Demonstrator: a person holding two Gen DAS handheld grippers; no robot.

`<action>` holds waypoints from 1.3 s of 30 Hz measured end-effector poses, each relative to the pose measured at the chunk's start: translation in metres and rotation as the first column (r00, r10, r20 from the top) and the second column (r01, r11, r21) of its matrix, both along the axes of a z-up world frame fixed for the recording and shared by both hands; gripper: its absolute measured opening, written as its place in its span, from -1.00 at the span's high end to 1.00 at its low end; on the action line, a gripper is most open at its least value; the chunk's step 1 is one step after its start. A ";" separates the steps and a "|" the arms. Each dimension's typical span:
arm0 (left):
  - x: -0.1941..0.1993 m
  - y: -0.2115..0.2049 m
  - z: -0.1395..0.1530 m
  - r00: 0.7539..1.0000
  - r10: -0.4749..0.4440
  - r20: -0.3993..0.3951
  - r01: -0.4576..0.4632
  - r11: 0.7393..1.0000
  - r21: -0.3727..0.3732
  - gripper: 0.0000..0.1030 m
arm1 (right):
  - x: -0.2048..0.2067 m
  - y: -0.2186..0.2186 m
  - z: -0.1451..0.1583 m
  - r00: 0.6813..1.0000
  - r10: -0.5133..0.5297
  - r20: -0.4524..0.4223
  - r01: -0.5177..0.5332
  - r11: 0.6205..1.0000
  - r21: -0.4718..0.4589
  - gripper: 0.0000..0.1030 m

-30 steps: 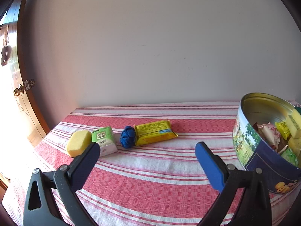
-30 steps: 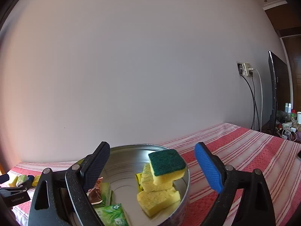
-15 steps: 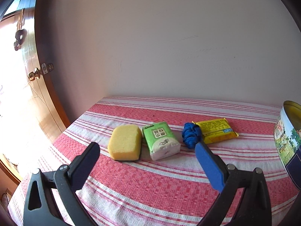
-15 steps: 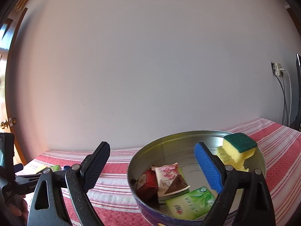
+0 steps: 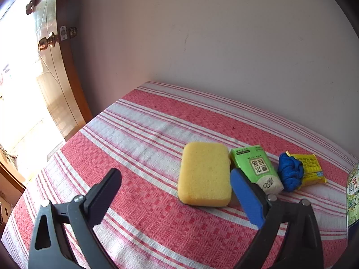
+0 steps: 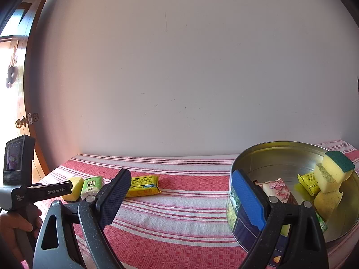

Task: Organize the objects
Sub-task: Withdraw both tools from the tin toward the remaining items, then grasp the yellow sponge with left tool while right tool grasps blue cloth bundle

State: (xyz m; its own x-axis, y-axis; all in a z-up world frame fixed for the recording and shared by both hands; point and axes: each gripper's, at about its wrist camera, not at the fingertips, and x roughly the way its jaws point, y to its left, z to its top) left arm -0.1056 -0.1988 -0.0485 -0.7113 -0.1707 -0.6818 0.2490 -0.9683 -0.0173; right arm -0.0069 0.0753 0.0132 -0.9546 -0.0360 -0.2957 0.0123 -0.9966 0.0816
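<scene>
A yellow sponge, a green tissue pack, a blue crumpled item and a yellow packet lie in a row on the red striped cloth. My left gripper is open and empty, just in front of the sponge. My right gripper is open and empty, above the cloth left of the round tin. The tin holds sponges and snack packs. The right wrist view also shows the sponge, tissue pack, yellow packet and left gripper body.
A plain wall runs behind the table. A wooden door with a brass knob stands at the left past the table's edge. The tin's side shows at the left wrist view's right edge.
My left gripper swung left and closer to the sponge and tissue pack. My right gripper turned left, so the tin slid to the right of its view.
</scene>
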 end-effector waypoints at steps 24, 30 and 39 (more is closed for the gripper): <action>-0.028 0.007 -0.015 0.986 -0.120 0.113 0.110 0.989 0.094 -0.03 | -0.077 -0.061 -0.025 0.945 0.190 0.266 -0.171 0.981 -0.095 -0.15; -0.018 -0.007 0.000 0.997 -0.055 0.058 0.053 0.998 0.035 -0.03 | -0.099 -0.092 -0.032 0.917 0.223 0.330 -0.214 0.975 -0.064 0.08; -0.012 -0.033 0.008 0.999 0.015 0.045 -0.017 0.998 0.062 -0.03 | -0.140 -0.133 -0.055 0.839 0.239 0.489 -0.278 0.960 0.007 0.30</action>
State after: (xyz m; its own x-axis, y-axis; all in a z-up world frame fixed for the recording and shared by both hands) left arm -0.1180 -0.2320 -0.0405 -0.6772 -0.1382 -0.7227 0.2665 -0.9616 -0.0658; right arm -0.1472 -0.0578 -0.0422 -0.6523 -0.2211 -0.7250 0.2494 -0.9658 0.0701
